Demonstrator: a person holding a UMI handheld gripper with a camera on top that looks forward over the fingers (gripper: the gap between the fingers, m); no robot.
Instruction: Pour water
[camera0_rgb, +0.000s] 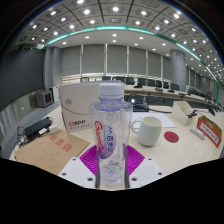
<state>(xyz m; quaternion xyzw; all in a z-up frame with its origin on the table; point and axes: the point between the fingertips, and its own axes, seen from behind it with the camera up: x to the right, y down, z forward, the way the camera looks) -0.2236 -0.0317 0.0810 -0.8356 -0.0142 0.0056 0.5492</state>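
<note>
1. My hand-held gripper (110, 160) sits bottom centre of frame, and the water bottle (110, 125) stands upright right between the two fingers. The purple pads (93, 158) show at both sides of it, looks like both press the bottle, so I call it gripped.
2. Bottle cap is white, up at mid-frame. Can't tell if it's sealed or loose.
3. Target, I reckon: the white mug (148, 130), just right of the bottle and a bit beyond it, standing on the table (180, 150), handle toward the bottle.
4. Other stuff: a white box w/ red print (80, 108) behind-left of the bottle, a brown envelope (52, 152) lower left, a red coaster-like disc (171, 136) right of the mug, small signs far right.
5. Progress: early. Grasp seems done; bottle not tilted, no water moving. Left to do: carry over the mug, tip, pour.
</note>
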